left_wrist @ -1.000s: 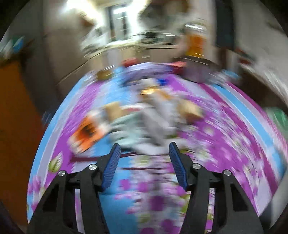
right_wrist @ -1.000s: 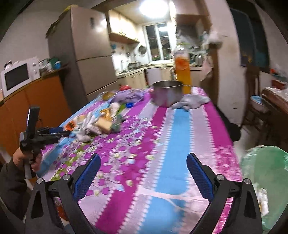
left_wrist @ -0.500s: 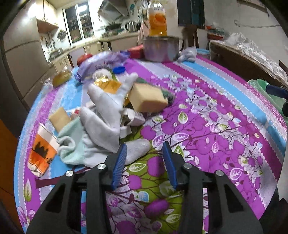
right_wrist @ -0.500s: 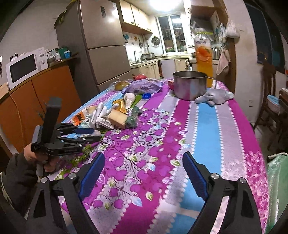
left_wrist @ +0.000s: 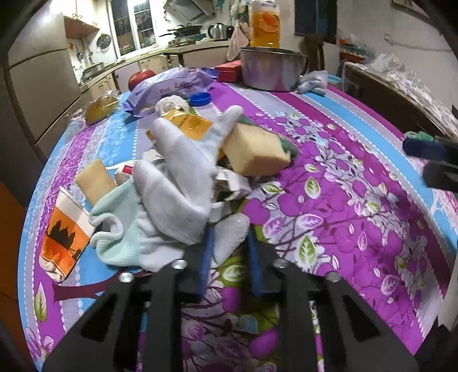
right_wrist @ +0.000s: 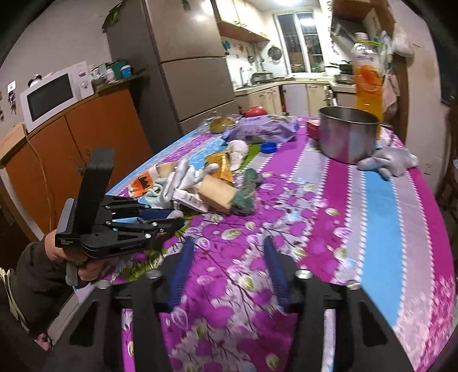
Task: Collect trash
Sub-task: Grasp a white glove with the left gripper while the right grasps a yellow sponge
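Left gripper [left_wrist: 229, 257]: black frame, blue pads, jaws narrowed around one fingertip of a white cotton work glove [left_wrist: 177, 183]. The fingertip sits between the pads; actual pad contact is hard to confirm, as the left pad is partly hidden under the glove's folded body.

Ahead of the left gripper the glove lies draped over the trash heap on the purple floral tablecloth [left_wrist: 357, 200]. A pale mint knitted cuff [left_wrist: 117, 229] is ahead-left, touching the glove. Beyond that, an orange-and-white crumpled paper carton [left_wrist: 64, 234], its far end cut off by the cuff. A tan rectangular sponge block [left_wrist: 254, 148] lies ahead-right, partly tucked under the glove's fingers. A yellow foil wrapper [left_wrist: 189, 126] is mostly covered by the glove. White torn packaging under the heap is too crumpled to identify.

Farther ahead: steel pot [left_wrist: 272, 68], orange drink bottle [left_wrist: 264, 24] behind it, base hidden.

Right gripper [right_wrist: 229, 269]: jaws wide apart, nothing between them, above bare tablecloth. Motion blur softens the pads. The left gripper appears ahead-left of it, its tips at the heap.
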`<state>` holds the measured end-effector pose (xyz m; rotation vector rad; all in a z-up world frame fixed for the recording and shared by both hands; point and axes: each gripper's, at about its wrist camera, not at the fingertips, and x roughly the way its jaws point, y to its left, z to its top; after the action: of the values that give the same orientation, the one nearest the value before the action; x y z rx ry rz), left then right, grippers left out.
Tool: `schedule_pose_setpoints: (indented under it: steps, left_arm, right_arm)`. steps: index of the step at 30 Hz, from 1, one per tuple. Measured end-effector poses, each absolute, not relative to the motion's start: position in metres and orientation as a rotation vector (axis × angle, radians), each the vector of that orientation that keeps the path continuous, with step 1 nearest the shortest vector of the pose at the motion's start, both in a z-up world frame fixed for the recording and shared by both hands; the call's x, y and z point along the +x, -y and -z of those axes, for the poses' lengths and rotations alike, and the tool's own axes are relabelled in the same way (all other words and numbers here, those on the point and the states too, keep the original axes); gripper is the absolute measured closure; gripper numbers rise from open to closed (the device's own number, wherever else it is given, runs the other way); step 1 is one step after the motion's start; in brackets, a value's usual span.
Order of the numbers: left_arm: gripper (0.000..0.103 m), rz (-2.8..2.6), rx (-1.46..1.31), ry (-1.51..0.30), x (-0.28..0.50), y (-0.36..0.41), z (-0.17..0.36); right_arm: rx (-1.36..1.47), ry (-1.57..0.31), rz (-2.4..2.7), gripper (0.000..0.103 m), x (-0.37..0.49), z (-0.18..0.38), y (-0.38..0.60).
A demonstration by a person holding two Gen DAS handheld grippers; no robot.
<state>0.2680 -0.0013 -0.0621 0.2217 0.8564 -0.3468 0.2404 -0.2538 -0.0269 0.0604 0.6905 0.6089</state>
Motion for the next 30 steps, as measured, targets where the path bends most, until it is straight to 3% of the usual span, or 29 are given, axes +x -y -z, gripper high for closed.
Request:
schedule_pose_setpoints:
  steps: [2, 7, 15, 20, 23, 30]
  left_arm:
    - [0.101, 0.336, 0.201, -0.849, 0.267, -0.002, 0.061]
    - [0.102, 0.343, 0.141, -0.805, 0.251, -0.012, 0.050]
    - [0.102, 0.356, 0.100, -0.803, 0.246, -0.021, 0.050]
    - [0.102, 0.367, 0.086, -0.802, 0.250, -0.021, 0.052]
    - [0.102, 0.362, 0.084, -0.789, 0.250, -0.022, 0.048]
    - [0.102, 0.348, 0.061, -0.696, 0.237, -0.026, 0.018]
  right_arm:
    - [0.064, -0.705, -0.643, 0.075, 0.252, 0.029, 0.243]
    - [-0.076, -0.704, -0.706, 0.075, 0.280, 0.034, 0.202]
    - [-0.385, -0.685, -0.742, 0.049, 0.319, 0.040, 0.154]
    - [-0.487, -0.699, -0.767, 0.047, 0.331, 0.050, 0.139]
    - [-0.460, -0.697, -0.733, 0.063, 0.335, 0.051, 0.141]
    - [-0.217, -0.607, -0.658, 0.068, 0.304, 0.017, 0.180]
